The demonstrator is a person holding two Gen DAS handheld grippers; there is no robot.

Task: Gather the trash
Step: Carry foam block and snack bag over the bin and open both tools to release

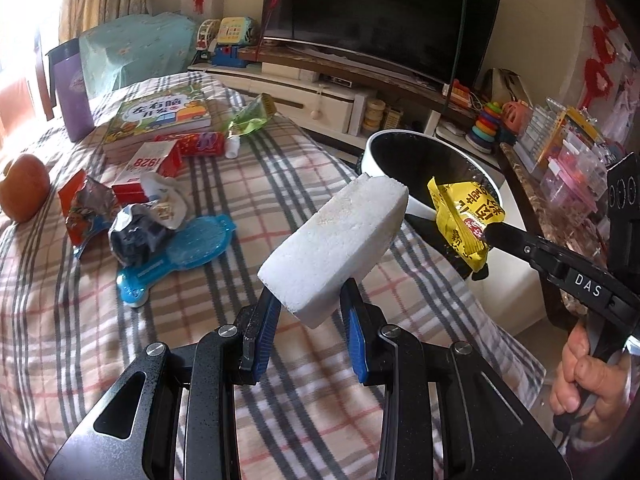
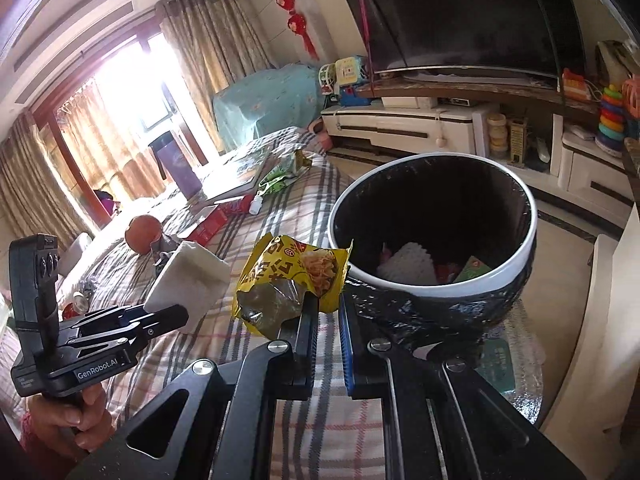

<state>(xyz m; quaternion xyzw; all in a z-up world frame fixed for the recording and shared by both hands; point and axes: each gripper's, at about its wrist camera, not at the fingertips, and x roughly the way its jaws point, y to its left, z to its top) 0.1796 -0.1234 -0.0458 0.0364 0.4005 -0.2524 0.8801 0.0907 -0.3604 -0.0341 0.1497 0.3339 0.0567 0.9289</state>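
Observation:
My left gripper (image 1: 308, 300) is shut on a white foam block (image 1: 336, 246) and holds it above the plaid table. The block also shows in the right wrist view (image 2: 188, 280). My right gripper (image 2: 326, 304) is shut on a yellow snack wrapper (image 2: 292, 276), just left of the rim of the black-lined white trash bin (image 2: 520, 264). The left wrist view shows the wrapper (image 1: 464, 216) over the bin (image 1: 400, 148). The bin holds some trash. More wrappers (image 1: 120, 216), a red carton (image 1: 152, 164) and a green packet (image 1: 252, 116) lie on the table.
A book (image 1: 160, 116), a blue plastic toy (image 1: 180, 256), an orange (image 1: 24, 188), a small white bottle (image 1: 232, 146) and a purple jug (image 1: 70, 88) sit on the plaid cloth (image 1: 200, 360). A TV stand (image 2: 420, 120) is behind; shelves stand at the right.

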